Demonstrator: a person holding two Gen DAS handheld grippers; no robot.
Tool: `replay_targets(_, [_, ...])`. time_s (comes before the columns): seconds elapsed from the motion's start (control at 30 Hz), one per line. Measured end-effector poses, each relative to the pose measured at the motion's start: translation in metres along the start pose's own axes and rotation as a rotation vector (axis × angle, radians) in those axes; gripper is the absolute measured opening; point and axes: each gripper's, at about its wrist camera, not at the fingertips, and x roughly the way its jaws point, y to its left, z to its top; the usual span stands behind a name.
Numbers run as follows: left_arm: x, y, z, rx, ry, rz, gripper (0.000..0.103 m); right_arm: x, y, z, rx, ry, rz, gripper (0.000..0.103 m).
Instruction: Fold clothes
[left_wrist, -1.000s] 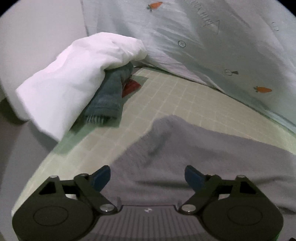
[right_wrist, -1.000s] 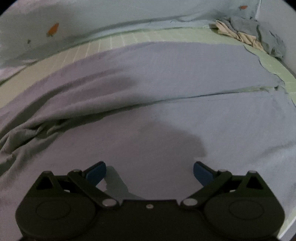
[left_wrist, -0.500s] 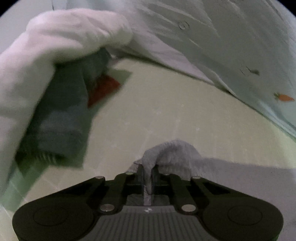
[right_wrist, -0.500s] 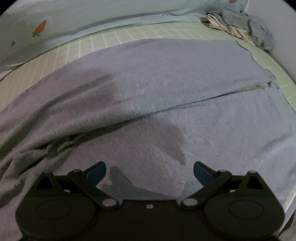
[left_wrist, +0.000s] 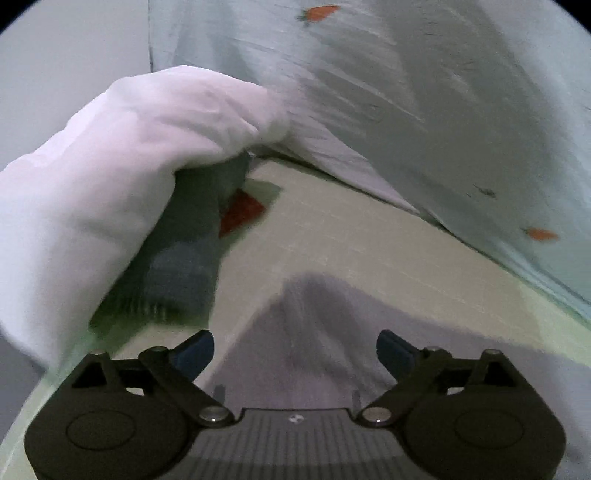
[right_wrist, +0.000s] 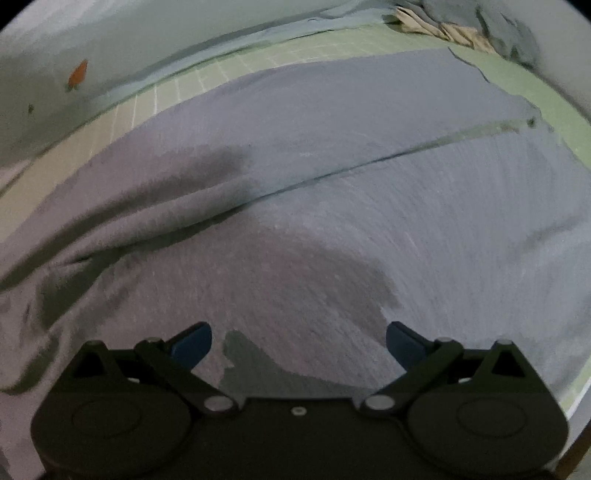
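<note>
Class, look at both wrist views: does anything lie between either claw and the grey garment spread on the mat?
Nothing visible does. The left claw and right claw both hang open directly over the grey garment; the white cloth lies off to the side.

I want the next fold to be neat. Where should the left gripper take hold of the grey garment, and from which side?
Probably at the pointed corner of the grey garment, just ahead of the left gripper, whose jaws have just been opening and hold nothing. Come in from the near side and slightly above: the corner lies flat on the green grid mat, with free edges on both sides.
</note>
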Motion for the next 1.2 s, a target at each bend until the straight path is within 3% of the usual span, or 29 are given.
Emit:
replay_targets(0.23, [-0.074, -0.013, -0.079, -0.063, 0.084, -0.016, 0.1, -0.009, -0.054, -0.006, 0.122, -0.024, 0.162, 0.102])
replay_targets(0.43, [-0.124, -0.044, -0.124, -0.093, 0.063, -0.005, 0.1, -0.022, -0.13, -0.003, 0.255, -0.016, 0.311, 0.102])
replay_targets(0.87, [-0.175, -0.164, -0.203, -0.067, 0.081, -0.038, 0.1, -0.029, -0.348, 0.001, 0.709, -0.029, 0.459, 0.103])
replay_targets(1.1, [-0.188, -0.202, -0.232, -0.077, 0.091, -0.025, 0.1, -0.022, -0.4, 0.006, 0.817, -0.017, 0.546, 0.103])
replay_targets(1.2, [-0.194, -0.21, -0.24, -0.074, 0.092, -0.015, 0.1, -0.009, -0.409, 0.007, 0.887, -0.011, 0.629, 0.103])
